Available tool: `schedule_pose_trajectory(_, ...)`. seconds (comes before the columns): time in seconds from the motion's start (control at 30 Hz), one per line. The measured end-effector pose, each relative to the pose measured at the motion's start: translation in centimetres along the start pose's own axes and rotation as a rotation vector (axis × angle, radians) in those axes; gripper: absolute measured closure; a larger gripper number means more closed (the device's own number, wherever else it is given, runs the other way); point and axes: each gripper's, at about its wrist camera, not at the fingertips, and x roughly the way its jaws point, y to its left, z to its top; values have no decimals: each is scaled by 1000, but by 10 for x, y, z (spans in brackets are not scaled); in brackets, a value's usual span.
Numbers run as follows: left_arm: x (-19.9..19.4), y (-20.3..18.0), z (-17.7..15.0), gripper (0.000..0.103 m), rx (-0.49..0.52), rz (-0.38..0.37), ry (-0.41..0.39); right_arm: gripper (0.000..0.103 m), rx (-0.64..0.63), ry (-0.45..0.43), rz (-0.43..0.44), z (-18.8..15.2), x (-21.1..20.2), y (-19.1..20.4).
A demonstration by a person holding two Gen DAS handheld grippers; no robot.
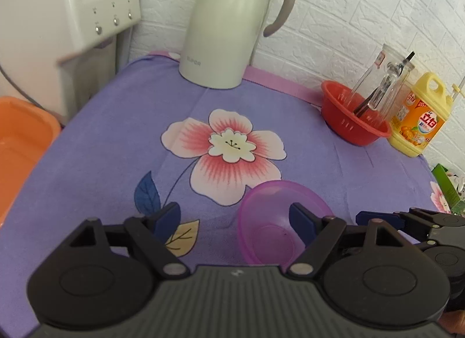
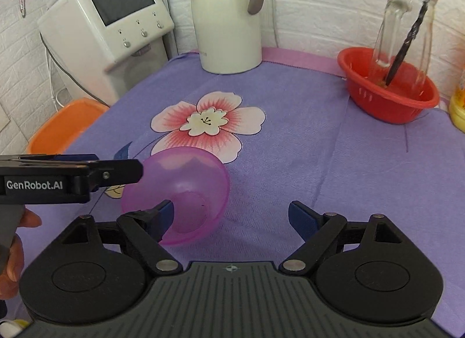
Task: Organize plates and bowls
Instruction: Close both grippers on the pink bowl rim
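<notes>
orange basin cropped, appliance blurred

both tongs agape, side by side

I see a white thermos jug standing at the back of the purple flowered cloth, with a white machine with a screen off to its left. A red basket holding glass jars sits near a yellow detergent bottle, and an orange basin lies beyond the cloth's left edge.

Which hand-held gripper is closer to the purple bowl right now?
Neither clearly. The left hand-held gripper has one finger over the bowl, jaws open. The right hand-held gripper also has one finger over it, the rest beside it.
</notes>
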Motion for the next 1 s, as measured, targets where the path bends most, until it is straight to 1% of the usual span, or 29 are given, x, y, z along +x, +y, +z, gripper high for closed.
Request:
schedule_pose_trajectory(0.1,11,-2,-1,22,8,-5,21,0,-19,12,-8,1,8,2)
schedule_pose_trajectory(0.23,23,-8,-4,22,35,20,34,0,-25,27,-9,4,21,6)
schedule_pose_trajectory(0.37,33,-7,-9,22,27,22,52,0,-31,45,-17,2,37,9)
schedule_pose_trajectory(0.5,33,-6,-11,22,24,20,39,0,-73,43,-40,0,41,14)
schedule_pose_trajectory(0.67,33,-4,-10,22,15,18,33,0,-77,31,-42,2,45,16)
schedule_pose_trajectory(0.87,32,-1,-11,22,-5,22,23,0,-98,18,-17,5,45,23)
schedule_pose_trajectory(0.9,31,-1,-12,24,-7,25,20,2,-102,15,-10,5,45,25)
schedule_pose_trajectory(0.93,31,-2,-13,29,-3,26,17,5,-105,12,-4,4,44,27)
schedule_pose_trajectory(0.97,30,-3,-13,33,-4,18,14,12,-113,9,3,4,44,29)
schedule_pose_trajectory(1.0,29,-3,-14,39,-8,14,14,12,-120,7,-1,4,44,31)
